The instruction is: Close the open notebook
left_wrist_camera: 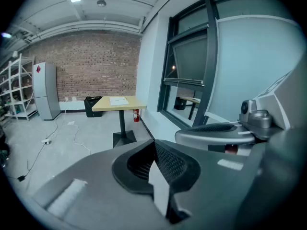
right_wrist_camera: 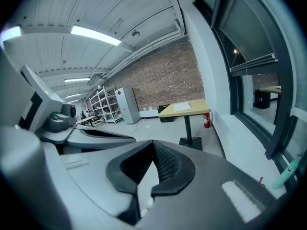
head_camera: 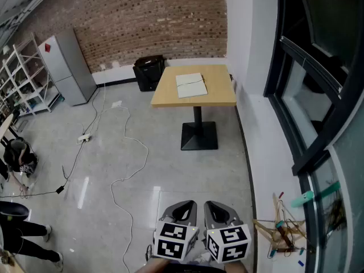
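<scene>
The open notebook [head_camera: 190, 85] lies flat with white pages up on a small wooden table [head_camera: 219, 93], far ahead across the floor. Both gripper views also catch the notebook [left_wrist_camera: 118, 100] [right_wrist_camera: 183, 107], small and distant on that table [left_wrist_camera: 103, 107] [right_wrist_camera: 194, 111]. My left gripper [head_camera: 183, 210] and right gripper [head_camera: 219, 210] are side by side at the bottom of the head view, well short of the table. The left gripper [left_wrist_camera: 153, 146] has its jaws together with nothing between them. The right gripper [right_wrist_camera: 152, 150] is shut and empty too.
A black bin [head_camera: 149, 73] stands behind the table by the brick wall. A grey cabinet [head_camera: 68, 67] and shelves are at the back left. Cables [head_camera: 122, 169] trail over the floor. Wooden sticks and clutter [head_camera: 284, 232] lie under the window at right. A person [head_camera: 20, 226] is at far left.
</scene>
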The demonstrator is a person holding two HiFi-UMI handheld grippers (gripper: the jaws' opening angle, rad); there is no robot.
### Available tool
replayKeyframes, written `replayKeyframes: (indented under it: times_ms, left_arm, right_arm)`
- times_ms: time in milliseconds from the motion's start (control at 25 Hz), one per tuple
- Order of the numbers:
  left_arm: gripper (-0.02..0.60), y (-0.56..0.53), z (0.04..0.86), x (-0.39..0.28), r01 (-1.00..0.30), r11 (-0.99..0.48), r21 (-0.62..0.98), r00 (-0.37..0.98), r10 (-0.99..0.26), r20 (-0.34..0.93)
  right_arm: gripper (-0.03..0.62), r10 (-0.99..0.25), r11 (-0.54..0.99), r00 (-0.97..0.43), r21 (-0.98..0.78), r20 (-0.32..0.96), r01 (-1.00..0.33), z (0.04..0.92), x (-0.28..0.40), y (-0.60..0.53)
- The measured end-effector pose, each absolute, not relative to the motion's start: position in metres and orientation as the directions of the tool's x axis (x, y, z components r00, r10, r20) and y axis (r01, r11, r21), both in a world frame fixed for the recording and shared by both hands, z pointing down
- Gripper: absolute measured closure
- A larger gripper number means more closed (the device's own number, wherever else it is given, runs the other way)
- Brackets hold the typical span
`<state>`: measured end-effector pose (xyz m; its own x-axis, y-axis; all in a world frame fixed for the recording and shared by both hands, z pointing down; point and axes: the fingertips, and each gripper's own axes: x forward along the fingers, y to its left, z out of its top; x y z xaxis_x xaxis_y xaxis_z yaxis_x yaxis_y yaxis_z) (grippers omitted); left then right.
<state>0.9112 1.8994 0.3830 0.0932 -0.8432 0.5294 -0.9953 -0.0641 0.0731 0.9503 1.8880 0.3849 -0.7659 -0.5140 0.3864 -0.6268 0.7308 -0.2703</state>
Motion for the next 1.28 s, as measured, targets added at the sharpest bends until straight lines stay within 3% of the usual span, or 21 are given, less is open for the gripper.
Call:
replayKeyframes:
  times_ms: [320, 600, 840, 1120, 1280]
  left_arm:
    - [0.583, 1.899, 0.365, 0.95, -0.996, -0.063, 0.067, 0.089, -0.845, 0.527]
    - [0.583, 1.809, 0.38, 0.86, -0.994, -0.073, 0.086, 0.108, -0.836, 0.537]
    - [0.583, 1.612, 0.424, 0.693, -0.989, -0.093, 0.114, 0.141, -0.822, 0.551]
    - [0.583, 1.355, 0.417, 0.394, -0.984, -0.117, 0.134, 0.173, -0.809, 0.562]
    - [0.583, 1.259, 0.391, 0.221, -0.981, -0.134, 0.143, 0.191, -0.805, 0.562]
  right_arm:
    - [0.589, -0.531, 0.723, -0.752, -0.254, 0.39, -0.643, 0.369, 0.989, 1.886]
    - [0.589, -0.535, 0.709, -0.74, -0.261, 0.407, -0.655, 0.383, 0.897, 1.799]
    - [0.591, -0.545, 0.687, -0.712, -0.252, 0.443, -0.682, 0.428, 0.73, 1.605]
    - [0.592, -0.561, 0.67, -0.684, -0.23, 0.466, -0.706, 0.42, 0.432, 1.347]
    - [0.595, -0.568, 0.666, -0.669, -0.209, 0.479, -0.716, 0.394, 0.261, 1.253]
